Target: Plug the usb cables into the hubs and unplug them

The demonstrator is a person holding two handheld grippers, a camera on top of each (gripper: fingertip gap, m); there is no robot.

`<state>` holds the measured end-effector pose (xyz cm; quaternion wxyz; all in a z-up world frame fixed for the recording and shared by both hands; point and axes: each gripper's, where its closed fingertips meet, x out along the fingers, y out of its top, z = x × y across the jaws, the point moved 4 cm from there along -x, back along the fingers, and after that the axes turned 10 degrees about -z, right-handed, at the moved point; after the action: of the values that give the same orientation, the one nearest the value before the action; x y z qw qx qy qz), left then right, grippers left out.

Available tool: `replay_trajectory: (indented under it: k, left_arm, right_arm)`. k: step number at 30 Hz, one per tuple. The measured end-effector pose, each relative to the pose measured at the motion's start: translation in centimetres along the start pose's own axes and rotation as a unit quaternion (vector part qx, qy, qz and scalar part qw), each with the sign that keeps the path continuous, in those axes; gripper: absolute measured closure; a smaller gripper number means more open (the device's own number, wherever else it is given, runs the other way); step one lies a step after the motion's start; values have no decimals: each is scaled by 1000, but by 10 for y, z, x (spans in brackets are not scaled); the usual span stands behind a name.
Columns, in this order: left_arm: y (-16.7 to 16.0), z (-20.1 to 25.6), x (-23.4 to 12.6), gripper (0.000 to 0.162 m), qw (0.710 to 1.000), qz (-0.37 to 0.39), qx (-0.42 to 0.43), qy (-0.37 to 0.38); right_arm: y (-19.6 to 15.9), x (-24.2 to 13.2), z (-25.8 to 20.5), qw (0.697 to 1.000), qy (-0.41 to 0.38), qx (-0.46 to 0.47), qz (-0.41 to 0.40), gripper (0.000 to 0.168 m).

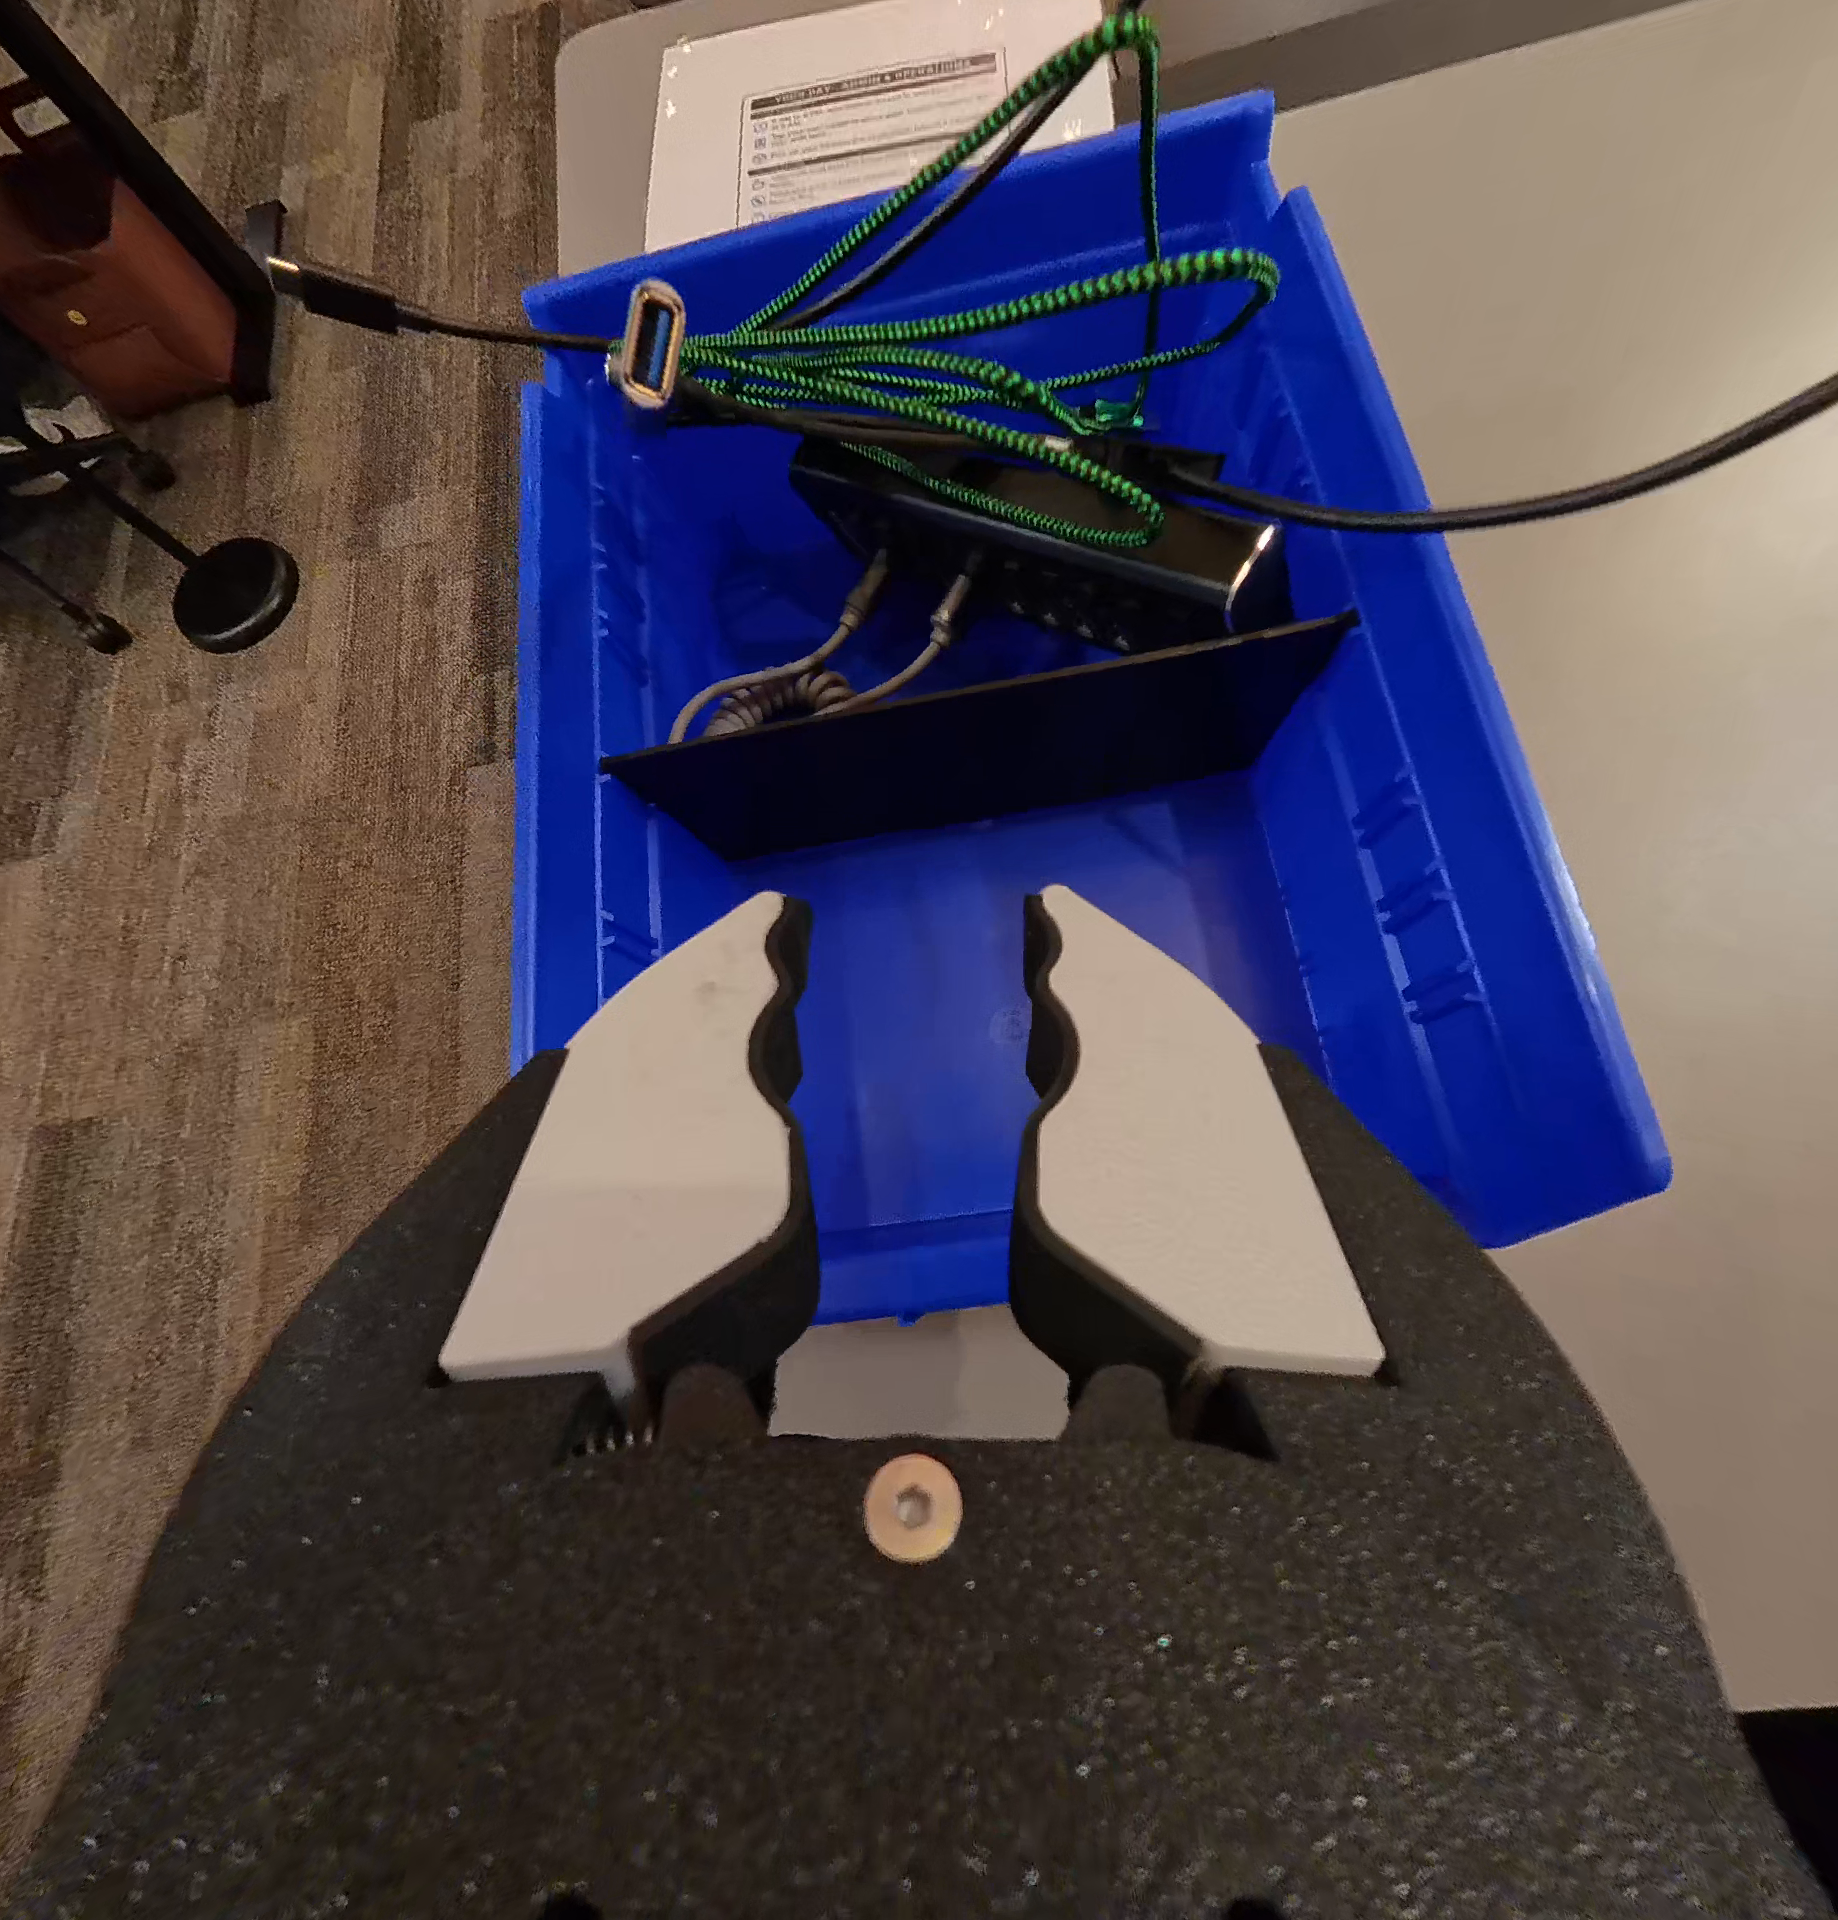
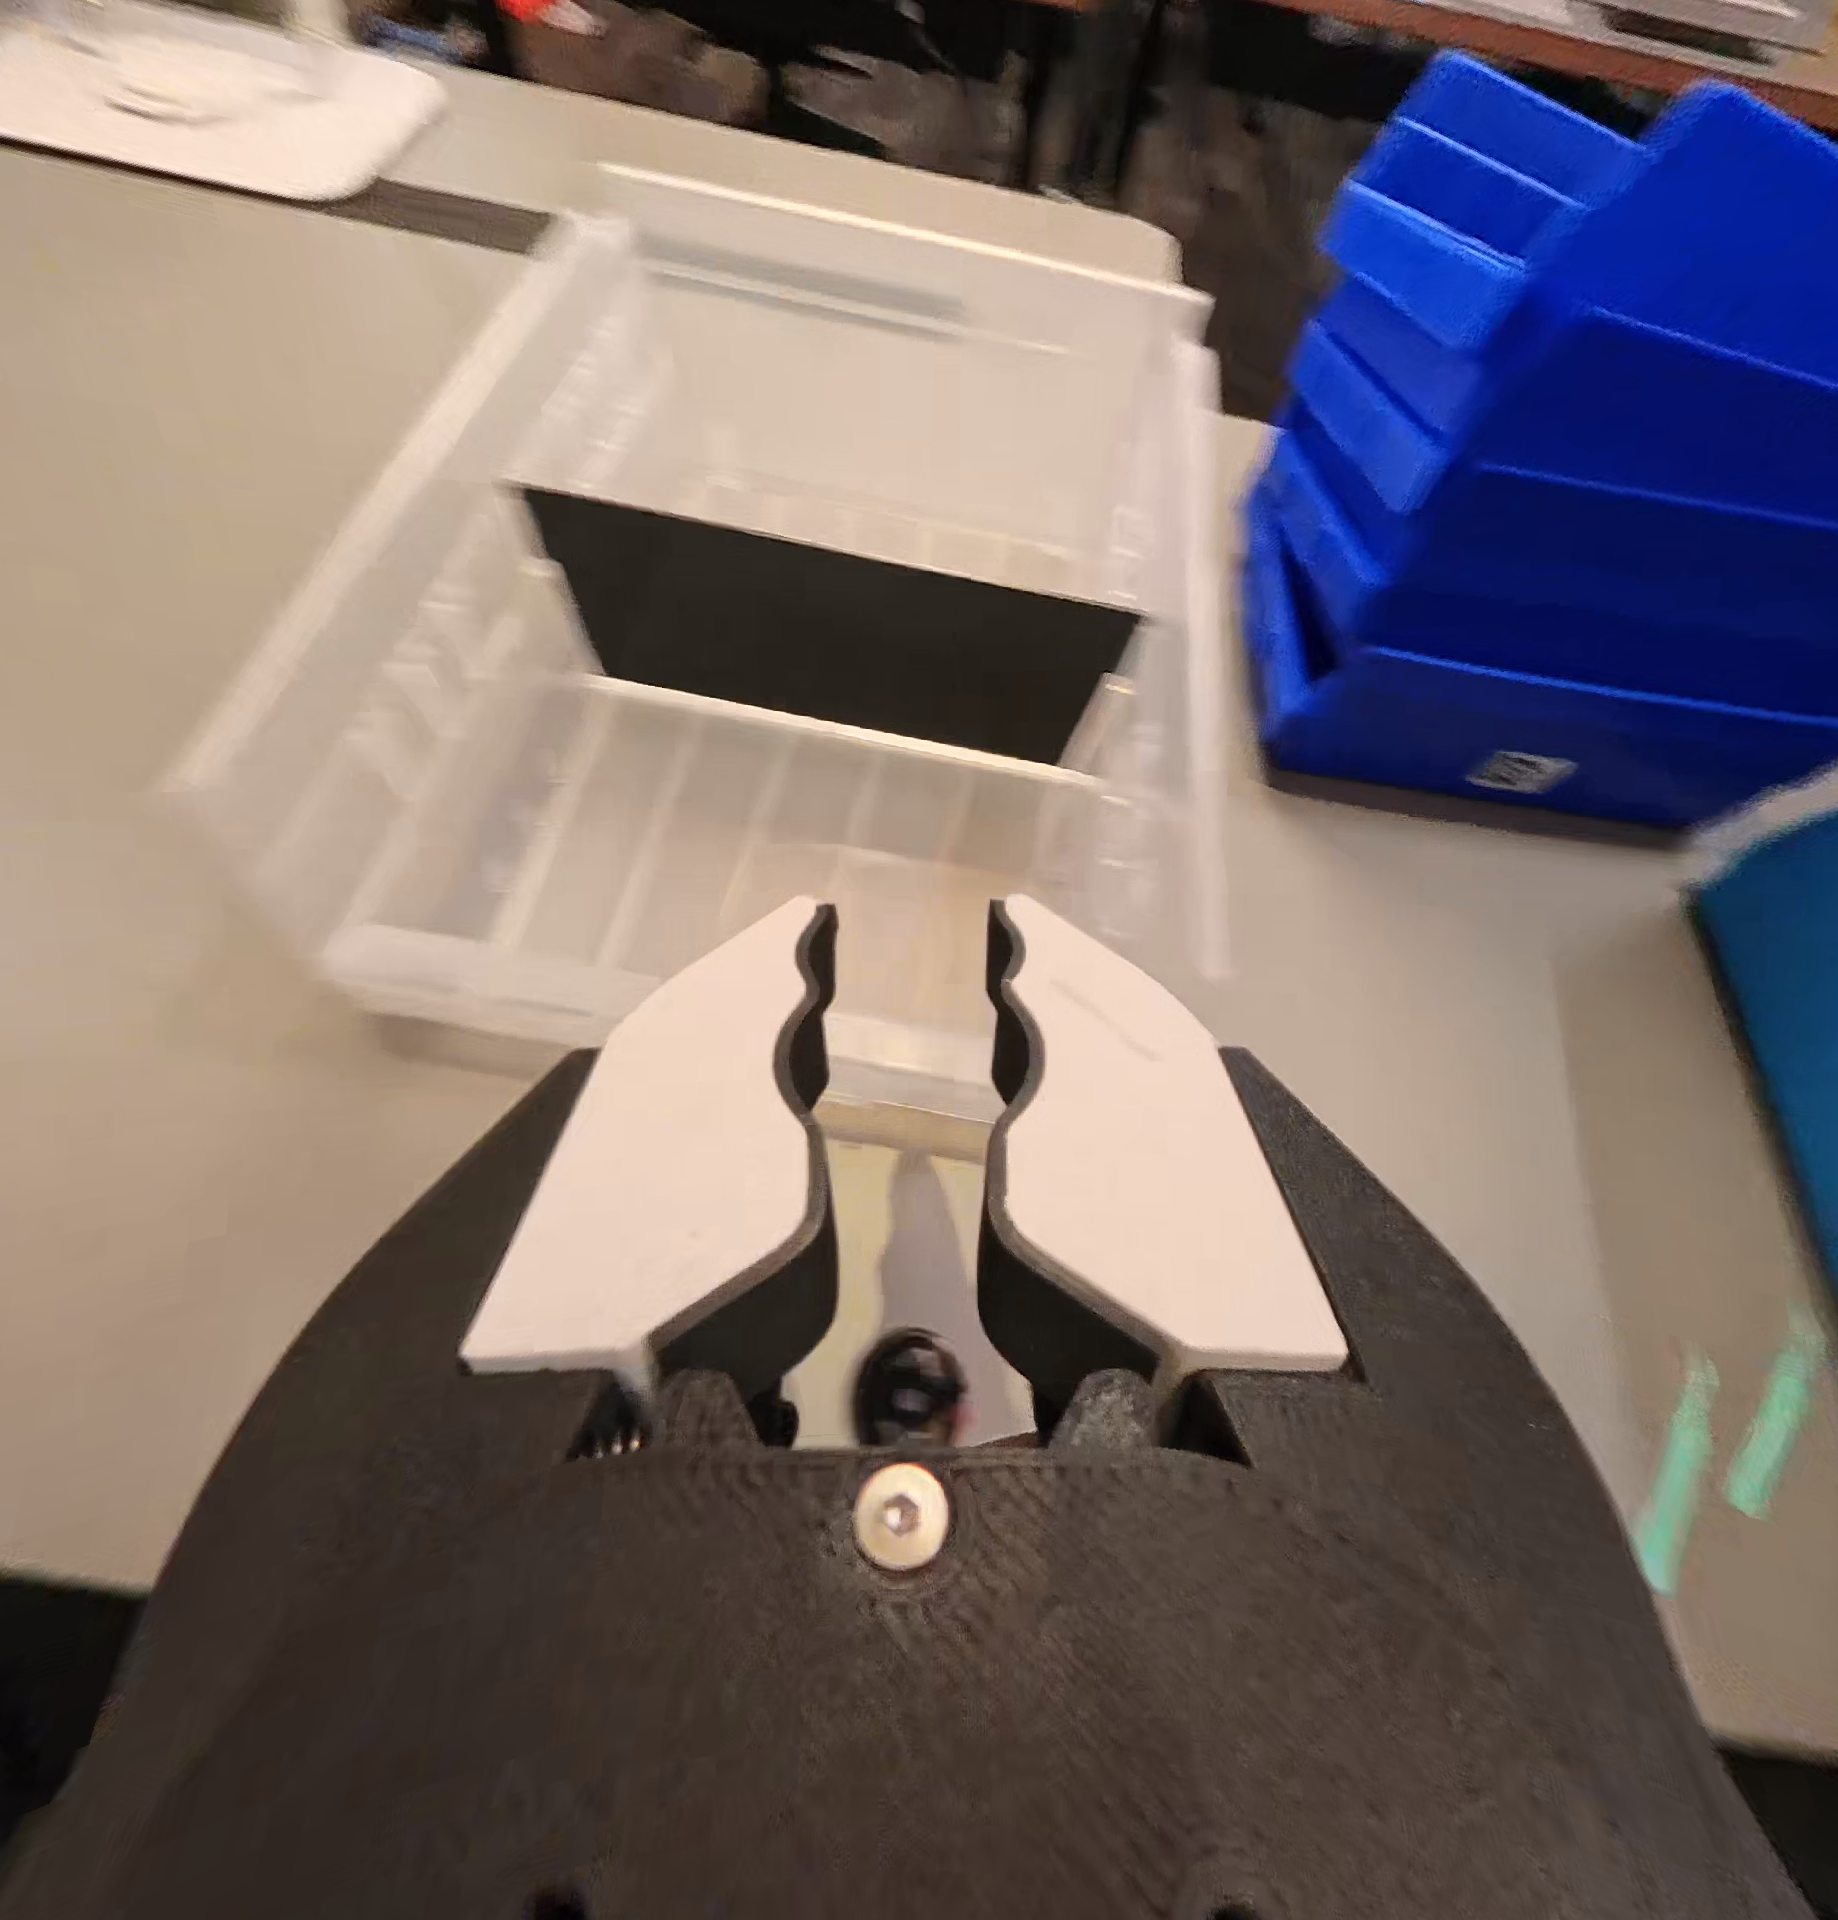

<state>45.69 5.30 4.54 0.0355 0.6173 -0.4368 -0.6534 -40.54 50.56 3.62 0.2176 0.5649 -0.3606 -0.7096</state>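
Note:
In the left wrist view a blue bin [image 1: 1414,831] stands on a grey table. A black divider [image 1: 977,738] splits it. Behind the divider lies a black USB hub [image 1: 1050,551] with two grey coiled cables [image 1: 790,686] plugged in. A green-and-black braided cable [image 1: 946,343] is bundled over the hub, with a blue USB socket end [image 1: 650,338] at the bin's far left rim. A black cable [image 1: 1517,488] runs off to the right. My left gripper [image 1: 915,914] is open and empty above the bin's near compartment. My right gripper [image 2: 910,920] is open and empty in front of a clear plastic bin [image 2: 686,623].
The clear bin holds a black divider [image 2: 832,634]. Stacked blue bins [image 2: 1569,468] stand at the right, a teal object [image 2: 1798,1039] nearer. A printed sheet [image 1: 873,125] lies behind the blue bin. Carpet floor and a chair base [image 1: 234,592] lie left of the table edge. My right fingertips sit around 95 centimeters from my left ones.

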Motion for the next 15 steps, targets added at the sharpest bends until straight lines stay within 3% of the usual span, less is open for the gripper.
replay_trajectory:
  k: [5, 15]
  left_arm:
    - [11, 5, 0, 121, 1000, 14, -22, -15]
    - [46, 23, 14, 120, 998, 35, 9, -47]
  right_arm:
    - [6, -2, -109, 986, 156, -45, 43, 142]
    - [4, 17, -273, 930, 352, -80, 66, 145]
